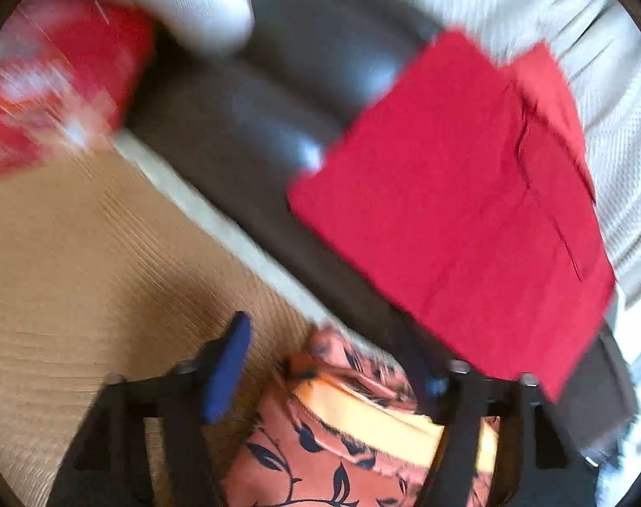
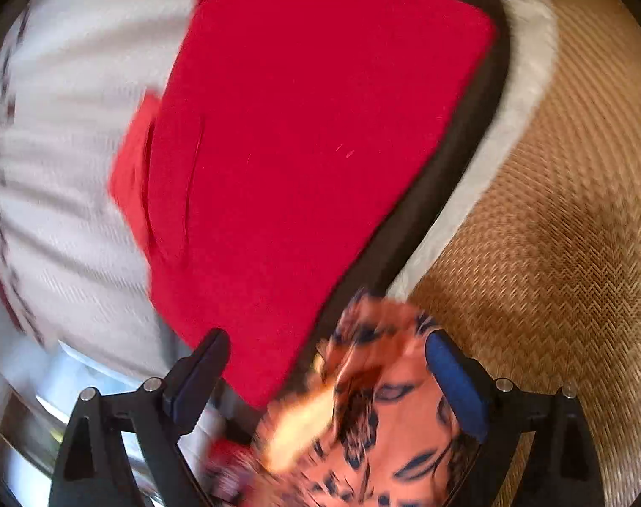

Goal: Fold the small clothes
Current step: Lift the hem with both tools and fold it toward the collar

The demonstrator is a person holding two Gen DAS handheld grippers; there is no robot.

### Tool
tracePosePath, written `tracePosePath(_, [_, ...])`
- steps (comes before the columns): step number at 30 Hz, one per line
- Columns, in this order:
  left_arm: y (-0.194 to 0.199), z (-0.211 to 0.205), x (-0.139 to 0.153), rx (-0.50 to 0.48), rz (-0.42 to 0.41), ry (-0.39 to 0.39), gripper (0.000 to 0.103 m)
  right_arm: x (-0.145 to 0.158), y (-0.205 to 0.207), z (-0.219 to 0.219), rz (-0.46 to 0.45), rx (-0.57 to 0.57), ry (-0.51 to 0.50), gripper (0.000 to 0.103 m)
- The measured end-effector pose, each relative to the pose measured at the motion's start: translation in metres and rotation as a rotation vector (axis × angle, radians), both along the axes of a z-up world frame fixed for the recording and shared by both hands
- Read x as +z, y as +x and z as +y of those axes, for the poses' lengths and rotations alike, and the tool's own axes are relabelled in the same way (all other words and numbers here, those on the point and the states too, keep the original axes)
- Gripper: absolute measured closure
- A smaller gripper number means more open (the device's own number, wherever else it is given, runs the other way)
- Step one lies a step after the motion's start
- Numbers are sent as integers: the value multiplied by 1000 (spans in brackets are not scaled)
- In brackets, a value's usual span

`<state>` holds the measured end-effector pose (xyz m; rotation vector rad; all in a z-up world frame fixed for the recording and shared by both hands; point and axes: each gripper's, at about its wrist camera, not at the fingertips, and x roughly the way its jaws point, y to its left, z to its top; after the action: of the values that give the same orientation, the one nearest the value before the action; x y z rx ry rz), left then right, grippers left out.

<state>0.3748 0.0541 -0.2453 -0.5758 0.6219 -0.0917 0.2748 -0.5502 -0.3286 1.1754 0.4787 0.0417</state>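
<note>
A red folded garment [image 1: 456, 211] lies flat on a dark cushioned seat [image 1: 253, 97]; it also fills the upper middle of the right wrist view [image 2: 303, 148]. An orange garment with a dark leaf print [image 1: 333, 435] lies under and between the fingers of my left gripper [image 1: 333, 363], whose jaws stand wide apart. In the right wrist view the same printed garment [image 2: 379, 414] lies between the wide-open fingers of my right gripper [image 2: 329, 363]. Both views are blurred by motion.
A tan woven mat [image 1: 88, 253] covers the floor beside the seat, also in the right wrist view [image 2: 553, 232]. A white ribbed blanket [image 2: 67, 169] lies next to the red garment. A blurred red and white shape [image 1: 67, 63] sits at the upper left.
</note>
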Motion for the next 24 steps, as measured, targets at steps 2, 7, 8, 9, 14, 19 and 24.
tracePosePath(2, [-18,-7,8,24,-15,94,30,21,2,26,16,77,-139,18])
tracePosePath(7, [-30,-54,-11,-268,184,254,30,24,31,105,149,346,-365,62])
tracePosePath(8, [-33,-58,-15,-286,202,267,30,20,34,116,174,379,-381,62])
tracePosePath(9, [-37,-62,-19,-309,223,278,30,15,37,128,193,411,-397,62])
tracePosePath(14, [-35,-73,-42,-329,304,305,36,-6,49,166,253,476,-457,62])
tracePosePath(19, [-1,-98,-52,-341,292,306,37,-16,81,179,273,437,-454,62])
tracePosePath(24, [24,-115,-46,-387,216,252,37,-13,105,178,198,379,-435,62])
